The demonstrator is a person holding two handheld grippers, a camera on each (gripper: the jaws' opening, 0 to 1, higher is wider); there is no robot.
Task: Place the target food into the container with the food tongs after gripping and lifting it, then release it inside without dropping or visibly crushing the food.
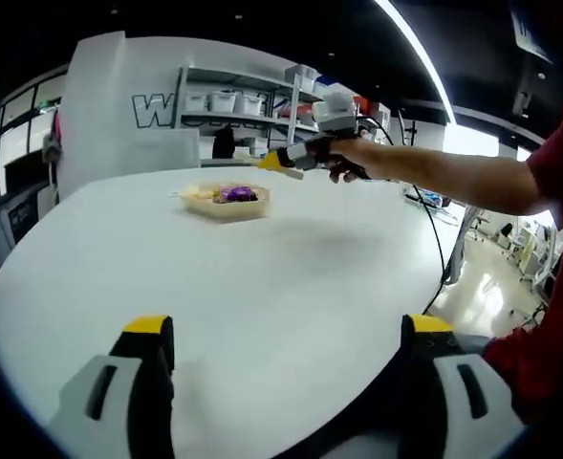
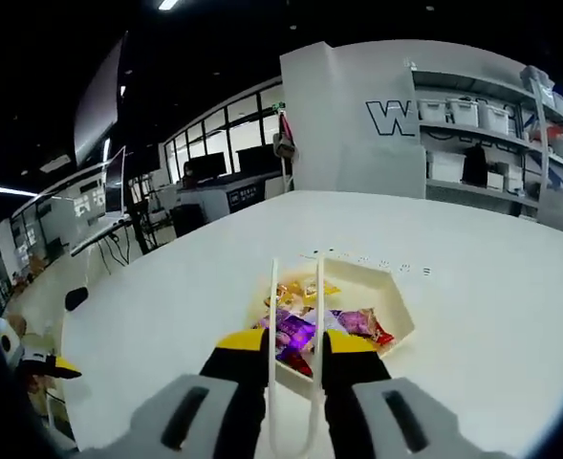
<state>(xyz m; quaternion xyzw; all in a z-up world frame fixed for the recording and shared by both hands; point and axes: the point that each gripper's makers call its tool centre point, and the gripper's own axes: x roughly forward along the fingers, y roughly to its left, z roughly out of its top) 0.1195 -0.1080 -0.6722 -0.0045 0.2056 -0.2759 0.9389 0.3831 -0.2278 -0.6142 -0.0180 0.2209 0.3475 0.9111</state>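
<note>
Left gripper: bottom of the left gripper view, jaws wide apart with only bare table between them, holding nothing.
Right gripper: bottom centre of the right gripper view, jaws closed on the white tongs, whose two arms reach up the frame, slightly apart at the tips.
Tray: pale, hexagonal, centre of the right gripper view, on the table; upper centre in the left gripper view.
Food: wrapped snacks, purple, pink and yellow, lying in the tray, around and under the tong tips; whether the tips touch any, cannot tell.
Hand: upper right of the left gripper view, holding the right gripper just right of the tray.
</note>
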